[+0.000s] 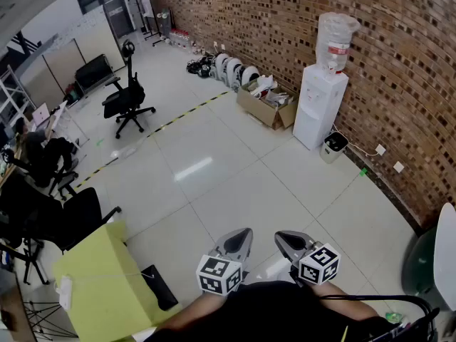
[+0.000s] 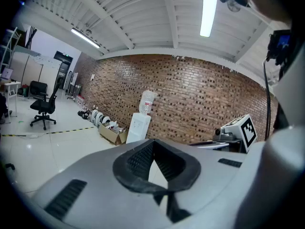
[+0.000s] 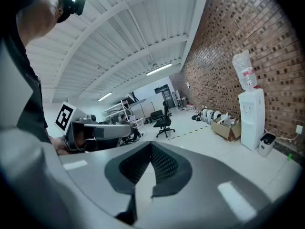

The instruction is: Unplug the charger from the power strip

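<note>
I am holding both grippers close in at the bottom centre of the head view, side by side, pointing forward and tipping slightly down over the floor. The left gripper [image 1: 242, 238] is showing its jaws together with nothing between them, and the right gripper [image 1: 285, 241] is likewise closed and empty. Ribbed black pads [image 2: 138, 159] are forming a V inside smooth grey plastic shells. Each gripper is carrying a white marker cube [image 1: 219, 275] printed with black squares.

Glossy pale floor tiles [image 1: 214, 169] are catching the light. A rough red brick wall [image 1: 285, 20] is running along the upper right, with a boxy white water dispenser [image 1: 320, 105] and an open cardboard box [image 1: 267, 109] standing against it.

I am not making out the charger or the power strip in any view. Small white plates [image 1: 380, 149] low on the wall at the right may be sockets.
</note>
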`<state>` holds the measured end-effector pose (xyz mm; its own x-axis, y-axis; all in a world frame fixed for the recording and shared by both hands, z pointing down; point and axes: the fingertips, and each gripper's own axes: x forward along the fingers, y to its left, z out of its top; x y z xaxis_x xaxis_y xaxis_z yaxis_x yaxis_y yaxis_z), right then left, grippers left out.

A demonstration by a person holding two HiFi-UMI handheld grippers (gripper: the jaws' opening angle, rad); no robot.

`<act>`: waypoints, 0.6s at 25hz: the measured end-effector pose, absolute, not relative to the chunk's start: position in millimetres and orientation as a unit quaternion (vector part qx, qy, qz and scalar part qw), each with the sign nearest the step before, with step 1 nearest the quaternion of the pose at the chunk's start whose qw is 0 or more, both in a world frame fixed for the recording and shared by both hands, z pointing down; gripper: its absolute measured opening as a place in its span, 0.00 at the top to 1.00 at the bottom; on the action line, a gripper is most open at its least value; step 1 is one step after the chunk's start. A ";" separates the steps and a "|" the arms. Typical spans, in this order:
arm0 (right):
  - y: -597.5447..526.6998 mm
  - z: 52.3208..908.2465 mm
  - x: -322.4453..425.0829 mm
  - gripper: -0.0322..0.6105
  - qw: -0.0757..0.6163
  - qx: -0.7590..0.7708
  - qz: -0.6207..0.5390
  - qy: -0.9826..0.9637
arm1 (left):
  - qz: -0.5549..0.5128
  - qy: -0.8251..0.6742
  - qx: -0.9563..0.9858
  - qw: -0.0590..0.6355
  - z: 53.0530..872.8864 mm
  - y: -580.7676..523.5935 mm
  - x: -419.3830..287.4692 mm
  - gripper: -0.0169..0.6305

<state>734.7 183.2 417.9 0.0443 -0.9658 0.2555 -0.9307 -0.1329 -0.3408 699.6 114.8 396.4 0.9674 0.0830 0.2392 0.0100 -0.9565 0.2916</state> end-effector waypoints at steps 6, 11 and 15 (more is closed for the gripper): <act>172.7 413.5 720.1 0.95 0.041 -0.724 -0.212 0.655 | 0.124 0.027 0.982 0.141 390.6 103.6 685.3 0.96; 168.9 419.2 700.1 0.95 0.049 -0.728 -0.216 0.649 | 0.135 0.033 0.980 0.141 397.3 98.5 666.4 0.96; 162.3 426.6 679.5 0.95 0.058 -0.726 -0.222 0.649 | 0.143 0.033 0.980 0.136 401.3 91.4 649.2 0.96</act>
<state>679.5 162.3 426.6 0.0605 -0.9673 0.2464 -0.9159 -0.1520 -0.3716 649.2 91.4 401.3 0.9567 0.1029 0.2722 0.0249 -0.9609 0.2758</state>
